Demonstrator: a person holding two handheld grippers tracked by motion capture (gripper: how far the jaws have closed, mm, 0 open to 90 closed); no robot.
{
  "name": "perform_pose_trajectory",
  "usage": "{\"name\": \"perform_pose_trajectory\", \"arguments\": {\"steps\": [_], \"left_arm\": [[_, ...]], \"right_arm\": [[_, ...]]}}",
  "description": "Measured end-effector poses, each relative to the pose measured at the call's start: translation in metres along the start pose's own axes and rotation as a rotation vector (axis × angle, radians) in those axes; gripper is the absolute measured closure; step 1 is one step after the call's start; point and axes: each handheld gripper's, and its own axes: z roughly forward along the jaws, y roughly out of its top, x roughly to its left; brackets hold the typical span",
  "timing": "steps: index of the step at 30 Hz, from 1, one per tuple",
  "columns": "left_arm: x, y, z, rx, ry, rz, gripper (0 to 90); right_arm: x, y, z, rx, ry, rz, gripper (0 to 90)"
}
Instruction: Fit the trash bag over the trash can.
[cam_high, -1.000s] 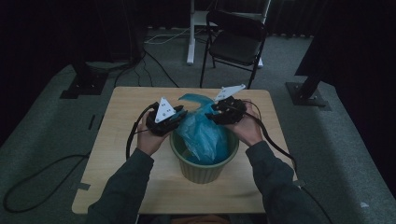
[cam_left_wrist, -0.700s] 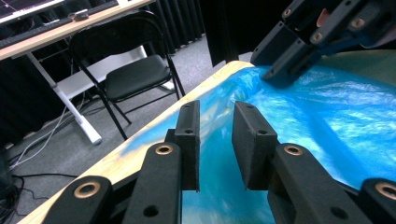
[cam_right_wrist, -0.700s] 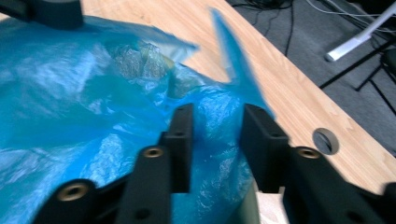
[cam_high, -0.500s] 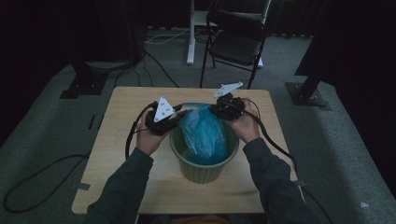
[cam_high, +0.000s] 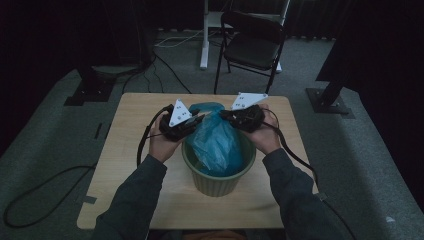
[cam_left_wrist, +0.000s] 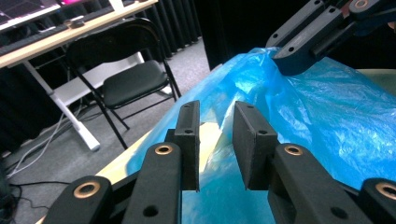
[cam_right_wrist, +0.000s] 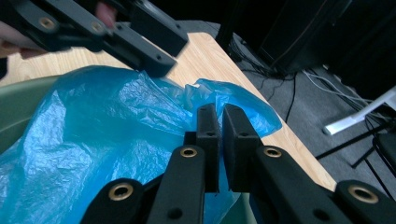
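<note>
One blue plastic bag (cam_high: 216, 142) sitting in one green bin (cam_high: 218, 180) on your counter (cam_high: 125, 150), your left gripper (cam_left_wrist: 215, 130) slack with jaws apart around its rim, your right gripper (cam_right_wrist: 219, 133) just clenched on the bag's far edge, one folding chair (cam_high: 252, 42) behind.

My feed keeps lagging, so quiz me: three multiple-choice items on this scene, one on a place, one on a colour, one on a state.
1. Where does the bag sit?
A. in the green bin
B. on the chair
C. on the floor

2. What colour is the bag?
A. black
B. blue
C. white

3. How does the right gripper stand?
A. wide open, away from the bag
B. closed on the bag's edge
C. closed on the bin's rim

Answers:
1. A, the high view shows the bag rising out of the bin on the table.
2. B, all views show blue plastic.
3. B, the right gripper view shows its jaws, which have just been closing, nearly together on blue film.
</note>
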Motion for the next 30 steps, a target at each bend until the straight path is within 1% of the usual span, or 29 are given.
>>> {"name": "perform_pose_trajectory", "arguments": {"steps": [2,3,5,6,7,8,10,11,12,13,14,15,17,18,21,22,23,24,25,26,28,29,30], "left_arm": [[-0.001,0.002,0.003,-0.003,-0.014,-0.001,71.0],[-0.001,0.002,0.003,-0.003,-0.014,-0.001,70.6],[-0.002,0.005,0.004,-0.006,-0.03,0.003,70.1],[-0.004,0.006,0.005,-0.016,-0.047,0.016,69.9],[-0.004,0.006,0.005,-0.016,-0.047,0.016,70.2],[-0.004,0.006,0.006,-0.01,-0.051,0.022,70.4],[-0.006,0.007,0.01,0.004,-0.073,0.035,70.7],[-0.006,0.007,0.01,0.004,-0.073,0.035,70.7],[-0.007,0.007,0.013,0.028,-0.076,0.039,70.7],[-0.007,0.007,0.013,0.028,-0.076,0.039,71.0],[-0.008,0.007,0.015,0.043,-0.076,0.053,72.3],[-0.008,0.007,0.015,0.043,-0.076,0.053,75.0],[-0.009,0.007,0.017,0.045,-0.082,0.056,84.8],[-0.01,0.007,0.017,0.048,-0.075,0.064,89.2],[-0.01,0.006,0.016,0.053,-0.068,0.067,90.0],[-0.008,0.005,0.015,0.058,-0.055,0.071,90.0],[-0.008,0.005,0.015,0.058,-0.055,0.071,90.0],[-0.006,0.005,0.013,0.057,-0.042,0.061,90.0],[-0.006,0.005,0.013,0.057,-0.042,0.061,90.0],[-0.004,0.004,0.012,0.055,-0.033,0.053,90.0],[-0.004,0.004,0.012,0.055,-0.033,0.053,90.0],[-0.002,0.002,0.011,0.059,-0.023,0.047,90.0],[0.0,0.001,0.01,0.06,-0.017,0.04,90.0]], "right_arm": [[0.001,0.0,-0.001,-0.01,0.024,-0.004,85.9],[0.001,0.0,-0.001,-0.01,0.024,-0.004,85.9],[0.002,0.0,0.0,-0.012,0.038,-0.012,85.1],[0.002,0.001,0.0,-0.014,0.039,-0.015,84.6],[0.002,0.001,0.0,-0.014,0.039,-0.015,84.6],[0.002,0.001,0.0,-0.022,0.05,-0.01,84.3],[0.002,0.002,0.0,-0.024,0.046,-0.011,84.3],[0.002,0.002,0.0,-0.024,0.046,-0.011,84.3],[0.003,0.004,-0.002,-0.03,0.051,-0.011,84.9],[0.003,0.004,-0.002,-0.03,0.051,-0.011,84.9],[0.004,0.006,-0.002,-0.037,0.062,-0.02,86.2],[0.004,0.006,-0.003,-0.039,0.068,-0.023,86.2],[0.005,0.007,-0.003,-0.036,0.07,-0.031,86.2],[0.006,0.007,-0.003,-0.034,0.07,-0.032,86.1],[0.006,0.006,-0.003,-0.026,0.069,-0.034,86.1],[0.005,0.004,-0.004,-0.018,0.071,-0.032,85.2],[0.005,0.004,-0.004,-0.018,0.071,-0.032,85.2],[0.004,0.001,-0.005,-0.015,0.071,-0.031,84.2],[0.004,0.001,-0.005,-0.015,0.071,-0.031,84.2],[0.002,-0.001,-0.007,-0.011,0.07,-0.022,84.4],[0.002,-0.001,-0.007,-0.008,0.068,-0.025,84.4],[0.002,-0.002,-0.009,0.005,0.057,-0.033,88.1],[0.002,-0.002,-0.009,0.01,0.058,-0.034,88.9]]}}
